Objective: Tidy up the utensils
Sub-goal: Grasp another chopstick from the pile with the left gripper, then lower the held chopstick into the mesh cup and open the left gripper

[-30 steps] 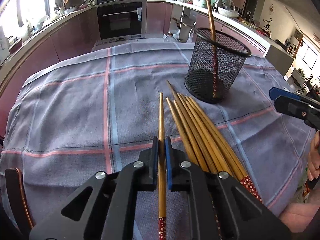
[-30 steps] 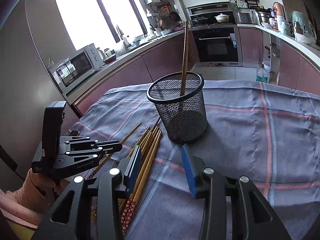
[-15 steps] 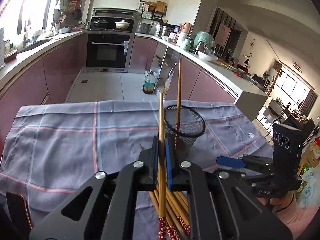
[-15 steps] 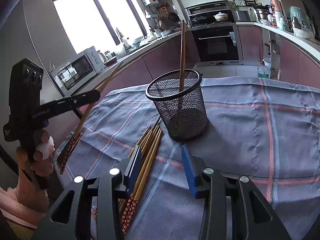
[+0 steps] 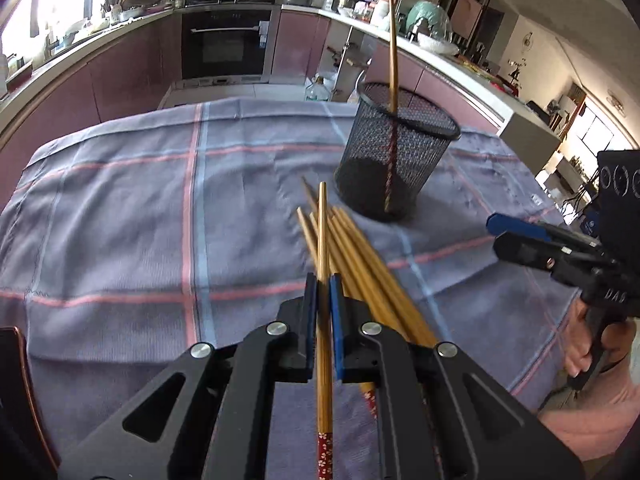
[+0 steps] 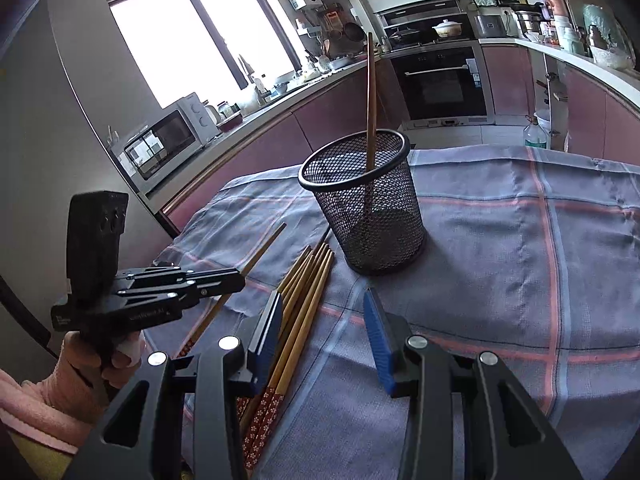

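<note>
My left gripper (image 5: 323, 282) is shut on one bamboo chopstick (image 5: 322, 232), which it holds in the air, tip pointing toward the black mesh cup (image 5: 396, 156). Under it a bundle of several chopsticks (image 5: 360, 264) lies on the checked cloth. One chopstick (image 5: 393, 52) stands upright in the cup. In the right wrist view the left gripper (image 6: 236, 282) with its chopstick (image 6: 260, 252) is at the left. My right gripper (image 6: 324, 314) stands open above the cloth, its left finger over the bundle (image 6: 306, 288), short of the cup (image 6: 368, 216).
The blue-grey checked tablecloth (image 5: 120, 208) covers the table, whose edges fall away at the far side and left. A chair back (image 5: 18, 380) rises at the near left. Kitchen counters, an oven (image 6: 440, 80) and a microwave (image 6: 164, 140) lie beyond.
The left gripper has lifted its chopstick off the cloth, swung up, then tipped down again; the chopstick now hangs over the bundle. The right gripper has stayed put.
</note>
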`<state>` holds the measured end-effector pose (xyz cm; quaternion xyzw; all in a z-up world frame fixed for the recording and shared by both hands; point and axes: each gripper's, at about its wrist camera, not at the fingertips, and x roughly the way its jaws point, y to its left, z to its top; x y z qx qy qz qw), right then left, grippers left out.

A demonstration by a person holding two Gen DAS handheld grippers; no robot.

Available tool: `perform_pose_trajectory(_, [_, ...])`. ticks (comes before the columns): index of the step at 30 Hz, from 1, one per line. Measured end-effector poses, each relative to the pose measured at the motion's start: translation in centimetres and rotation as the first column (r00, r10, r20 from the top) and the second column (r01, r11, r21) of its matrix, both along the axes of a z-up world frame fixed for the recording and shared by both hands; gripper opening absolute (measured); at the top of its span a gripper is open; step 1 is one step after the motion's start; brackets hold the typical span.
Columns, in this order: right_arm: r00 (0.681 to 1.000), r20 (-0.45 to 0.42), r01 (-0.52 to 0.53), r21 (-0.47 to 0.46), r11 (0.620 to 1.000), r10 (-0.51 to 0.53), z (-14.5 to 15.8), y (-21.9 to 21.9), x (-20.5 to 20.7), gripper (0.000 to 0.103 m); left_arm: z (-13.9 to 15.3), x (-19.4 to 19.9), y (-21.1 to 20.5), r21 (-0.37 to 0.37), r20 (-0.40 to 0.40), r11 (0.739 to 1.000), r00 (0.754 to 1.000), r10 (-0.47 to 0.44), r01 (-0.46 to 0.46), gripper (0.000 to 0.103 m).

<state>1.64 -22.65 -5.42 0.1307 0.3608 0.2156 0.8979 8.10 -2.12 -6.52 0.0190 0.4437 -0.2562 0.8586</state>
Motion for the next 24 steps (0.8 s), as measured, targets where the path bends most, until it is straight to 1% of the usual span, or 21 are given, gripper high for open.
perform_pose_trajectory(1, [1.0, -0.008, -0.005, 0.002, 1.0, 0.005, -0.2, 0.1, 0.1, 0.039, -1.2, 0.2, 0.2, 0.018, -0.014, 1.0, 1.0, 0.003, -0.003, 0.007])
perform_pose_trajectory(3, [1.0, -0.015, -0.008, 0.003, 1.0, 0.008, -0.5, 0.3, 0.2, 0.039, -2.2, 0.4, 0.5, 0.046, -0.039, 0.999, 0.999, -0.013, 0.014, 0.007])
perform_pose_trajectory(5, [1.0, -0.02, -0.013, 0.007, 1.0, 0.013, -0.7, 0.4, 0.2, 0.039, -3.3, 0.7, 0.5, 0.073, -0.043, 0.997, 0.999, -0.02, 0.023, 0.008])
perform_pose_trajectory(7, [1.0, -0.022, -0.016, 0.006, 1.0, 0.016, -0.8, 0.6, 0.1, 0.039, -3.6, 0.9, 0.1, 0.103, -0.051, 0.993, 0.998, -0.045, 0.05, 0.014])
perform_pose_trajectory(9, [1.0, -0.024, -0.019, 0.006, 1.0, 0.019, -0.9, 0.7, 0.1, 0.04, -3.6, 1.0, -0.4, 0.129, -0.054, 0.989, 0.996, -0.069, 0.076, 0.017])
perform_pose_trajectory(11, [0.999, -0.028, -0.017, 0.004, 1.0, 0.017, -1.0, 0.8, 0.0, 0.042, -3.6, 1.4, -0.9, 0.162, -0.057, 0.982, 0.995, -0.087, 0.095, 0.017])
perform_pose_trajectory(14, [0.999, -0.039, -0.012, 0.009, 1.0, 0.012, -1.3, 0.7, 0.0, 0.042, -3.4, 2.2, -1.7, 0.19, -0.073, 0.974, 0.991, -0.109, 0.121, 0.017])
perform_pose_trajectory(15, [0.999, -0.042, -0.012, 0.011, 1.0, 0.012, -1.4, 0.6, -0.1, 0.042, -3.3, 2.5, -1.8, 0.198, -0.076, 0.973, 0.991, -0.106, 0.119, 0.011])
perform_pose_trajectory(16, [0.999, -0.045, -0.012, 0.014, 1.0, 0.013, -1.5, 0.6, -0.1, 0.042, -3.3, 2.7, -2.0, 0.213, -0.076, 0.97, 0.992, -0.1, 0.114, 0.008])
perform_pose_trajectory(19, [0.999, -0.048, -0.012, 0.015, 1.0, 0.013, -1.6, 0.6, -0.2, 0.042, -3.0, 3.0, -2.1, 0.223, -0.067, 0.971, 0.995, -0.079, 0.092, 0.007])
perform_pose_trajectory(20, [0.999, -0.049, -0.012, 0.015, 1.0, 0.013, -1.6, 0.6, -0.3, 0.042, -2.8, 2.9, -2.0, 0.21, -0.054, 0.974, 0.996, -0.075, 0.085, 0.007])
perform_pose_trajectory(24, [0.999, -0.051, -0.01, 0.018, 1.0, 0.011, -1.7, 0.4, -0.3, 0.042, -0.1, 2.3, -1.0, 0.104, -0.004, 0.993, 0.998, -0.057, 0.057, 0.007])
